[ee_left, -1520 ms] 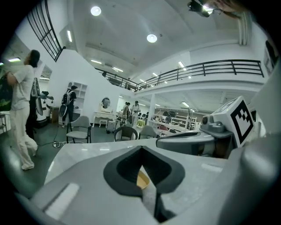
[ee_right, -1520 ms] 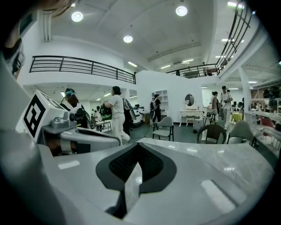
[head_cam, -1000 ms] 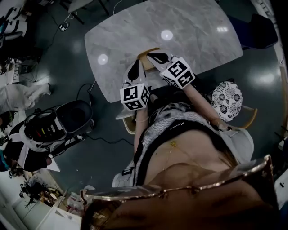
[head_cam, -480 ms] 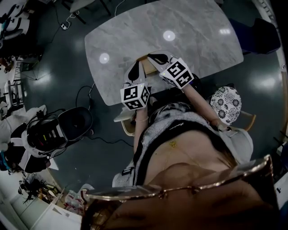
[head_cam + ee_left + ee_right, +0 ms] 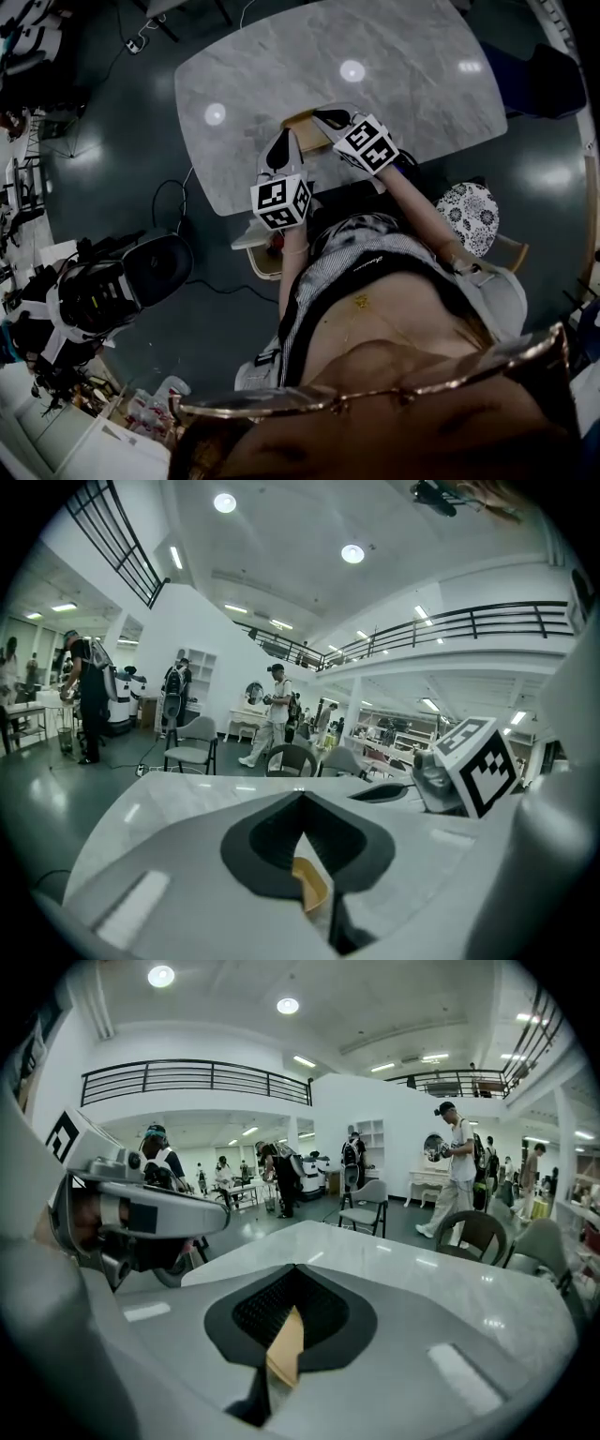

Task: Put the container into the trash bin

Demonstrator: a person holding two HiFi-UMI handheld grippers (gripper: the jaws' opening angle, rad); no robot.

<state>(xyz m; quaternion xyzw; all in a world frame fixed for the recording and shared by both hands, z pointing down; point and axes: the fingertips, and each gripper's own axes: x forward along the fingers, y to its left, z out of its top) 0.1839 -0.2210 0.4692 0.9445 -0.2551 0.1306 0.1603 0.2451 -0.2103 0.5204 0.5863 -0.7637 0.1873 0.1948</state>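
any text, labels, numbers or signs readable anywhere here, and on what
No readable words or numbers in any view.
Marker cube of the left gripper and the one on the right gripper: black-and-white squares only, no letters.
Script on the person's striped top: too small to read.
Container, shut in both grippers: no label shows.

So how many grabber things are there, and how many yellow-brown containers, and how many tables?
Grippers: 2, the left gripper and the right gripper, both shut on the container
Tan container: 1
Marble table: 1
Total: 4
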